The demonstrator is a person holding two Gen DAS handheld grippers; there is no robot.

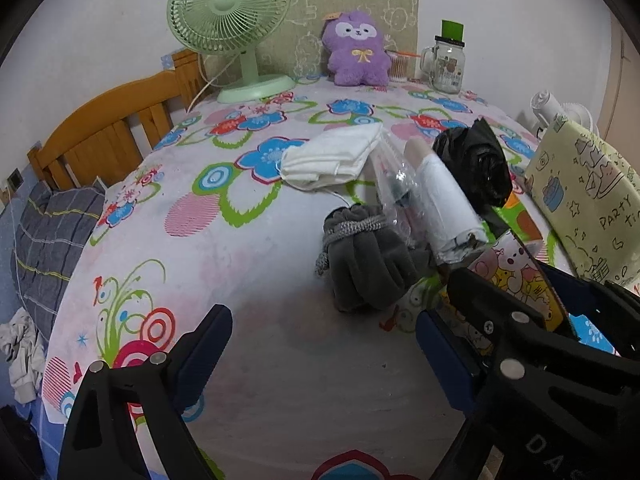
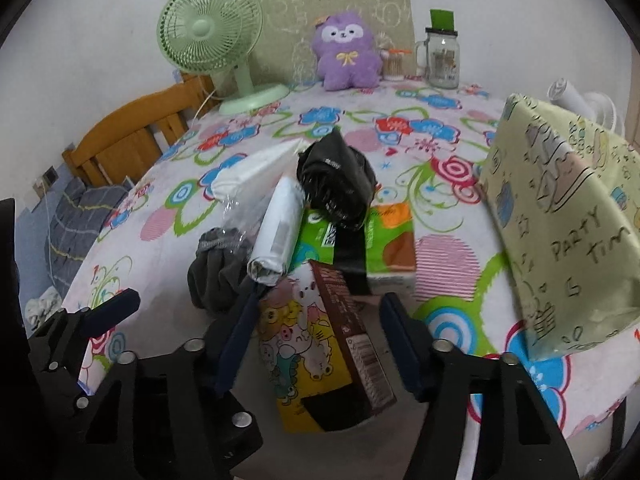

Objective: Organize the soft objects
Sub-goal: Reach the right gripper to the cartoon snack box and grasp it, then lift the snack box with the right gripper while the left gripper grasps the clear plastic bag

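Observation:
A heap lies mid-table: a grey drawstring pouch (image 1: 364, 256) (image 2: 216, 268), a white roll (image 1: 448, 208) (image 2: 276, 236), a black bag bundle (image 1: 476, 164) (image 2: 340, 184), a folded white cloth (image 1: 332, 156) (image 2: 252, 172) and crinkled clear plastic (image 1: 394, 184). A cartoon-printed box (image 2: 316, 344) (image 1: 516, 272) leans on a green tissue pack (image 2: 384, 236). My left gripper (image 1: 324, 348) is open over bare tablecloth, just short of the pouch. My right gripper (image 2: 320, 340) straddles the box; its left finger is at the box's edge and a thin gap shows on the right.
At the back stand a green fan (image 1: 228, 28), a purple plush (image 1: 356, 48) and a glass mug jar (image 1: 448, 64). A pale green party bag (image 2: 568, 232) rises at the right. A wooden bed frame (image 1: 108, 132) and bedding lie beyond the table's left edge (image 1: 80, 264).

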